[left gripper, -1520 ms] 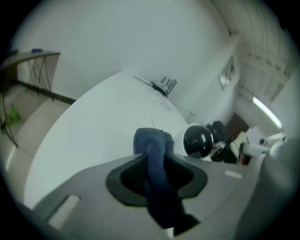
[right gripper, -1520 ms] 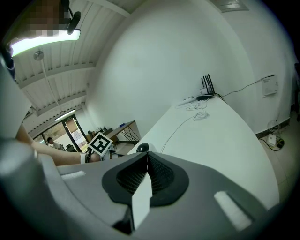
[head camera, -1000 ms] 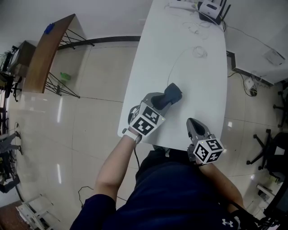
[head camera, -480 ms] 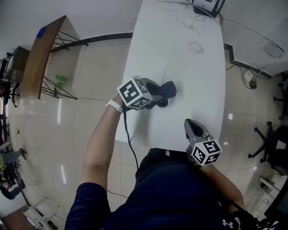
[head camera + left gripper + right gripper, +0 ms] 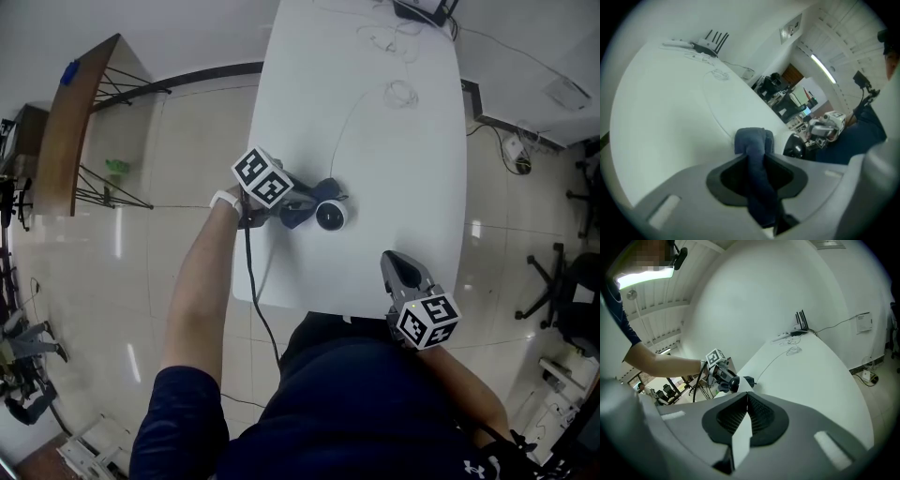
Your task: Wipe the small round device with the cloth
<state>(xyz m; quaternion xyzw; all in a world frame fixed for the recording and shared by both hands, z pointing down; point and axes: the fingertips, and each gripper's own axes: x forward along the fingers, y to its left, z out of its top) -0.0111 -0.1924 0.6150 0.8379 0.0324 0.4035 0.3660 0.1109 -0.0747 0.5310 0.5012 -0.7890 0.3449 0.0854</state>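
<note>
View from above of a long white table point(image 5: 394, 159), with a person standing at its near end and holding a claw tool in each hand.

The left claw point(image 5: 296, 208) reaches in from the table's left edge on a bare forearm. Its jaws are closed on a dark blue cloth point(image 5: 300, 216). In the left gripper view the cloth point(image 5: 753, 143) runs up between the jaws and bunches into a soft roll past their tips. Right beside that roll sits the small round black-and-white device point(image 5: 330, 216), on the near left part of the table. The cloth lies against it or just short of it; no view shows for certain that they touch. The right gripper view shows the device point(image 5: 734, 383) from across the table with the cloth directly behind it.

The right claw point(image 5: 397, 263) hangs over the near right edge of the table, well apart from the device. Its jaws are pressed together and hold neither cloth nor device.

A thin white cable point(image 5: 349, 136) trails up the table towards its far end.

The step in hand looks like bringing the cloth onto the device, with wiping barely begun or about to begin. Next, the roll of cloth probably needs to press on the rounded shell and rub across it. The device stands free, so it may slide unless the right claw comes over to steady it.
</note>
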